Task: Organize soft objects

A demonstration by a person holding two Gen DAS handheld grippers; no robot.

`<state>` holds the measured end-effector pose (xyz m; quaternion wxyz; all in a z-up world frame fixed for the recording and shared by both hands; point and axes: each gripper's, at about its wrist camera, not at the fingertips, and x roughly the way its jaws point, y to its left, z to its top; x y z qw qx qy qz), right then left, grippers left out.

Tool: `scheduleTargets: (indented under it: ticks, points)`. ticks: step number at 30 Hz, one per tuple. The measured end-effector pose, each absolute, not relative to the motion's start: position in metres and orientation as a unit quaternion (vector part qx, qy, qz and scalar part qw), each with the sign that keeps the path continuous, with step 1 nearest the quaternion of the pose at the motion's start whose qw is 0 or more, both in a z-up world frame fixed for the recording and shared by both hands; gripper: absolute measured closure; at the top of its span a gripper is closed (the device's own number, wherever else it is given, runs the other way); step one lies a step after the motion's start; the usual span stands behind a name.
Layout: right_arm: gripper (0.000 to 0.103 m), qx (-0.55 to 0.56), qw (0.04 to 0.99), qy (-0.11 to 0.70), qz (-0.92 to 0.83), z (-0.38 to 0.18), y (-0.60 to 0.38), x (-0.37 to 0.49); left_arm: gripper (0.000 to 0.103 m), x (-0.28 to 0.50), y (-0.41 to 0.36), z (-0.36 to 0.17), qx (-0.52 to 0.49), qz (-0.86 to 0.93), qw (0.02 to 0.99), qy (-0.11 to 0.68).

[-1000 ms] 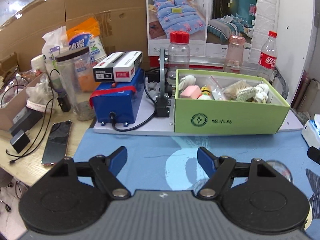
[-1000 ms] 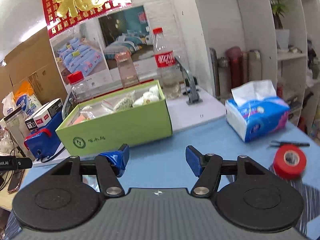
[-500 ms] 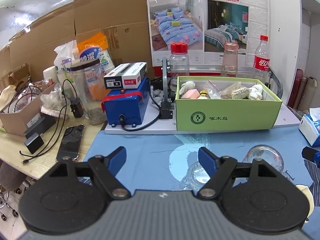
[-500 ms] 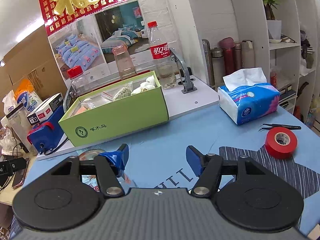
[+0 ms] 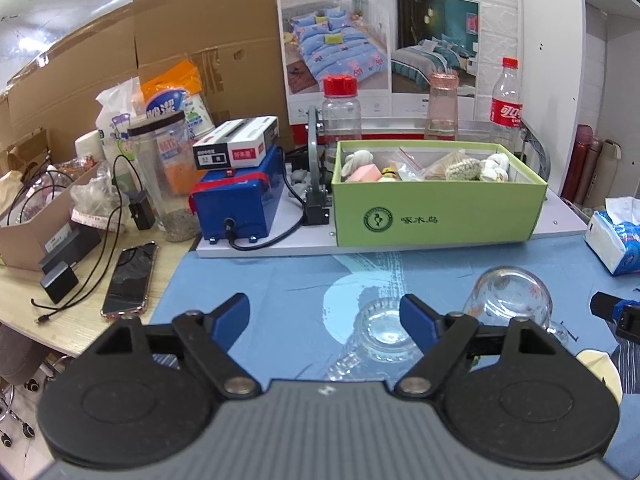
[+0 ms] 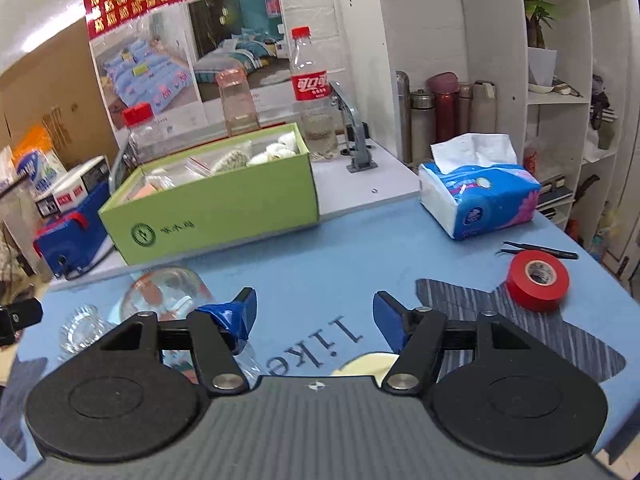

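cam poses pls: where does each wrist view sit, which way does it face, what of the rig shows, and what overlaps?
Left wrist: on the left hand-held gripper, facing the green box and poster wall; open blue fingers show.
Right wrist: on the right hand-held gripper, facing the box's right end, tissue pack, shelves; open fingers show.
Shared: green box, cola bottle, clear glass jar on the blue cloth.

Matt green cardboard box, clear glossy glass jar, blue cloth mat, glossy red tape roll
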<state>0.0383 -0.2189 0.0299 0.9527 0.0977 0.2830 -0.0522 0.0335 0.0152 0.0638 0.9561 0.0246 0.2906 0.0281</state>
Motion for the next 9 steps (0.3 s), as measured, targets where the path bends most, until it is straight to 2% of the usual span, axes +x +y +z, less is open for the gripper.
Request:
scheduleTargets:
  ticks: [9]
  points:
    - [0.052, 0.100, 0.950, 0.293, -0.048, 0.0264, -0.2208, 0.0320, 0.020, 0.0253, 0.0099, 0.0632, 0.023, 0.008, 0.960, 0.280]
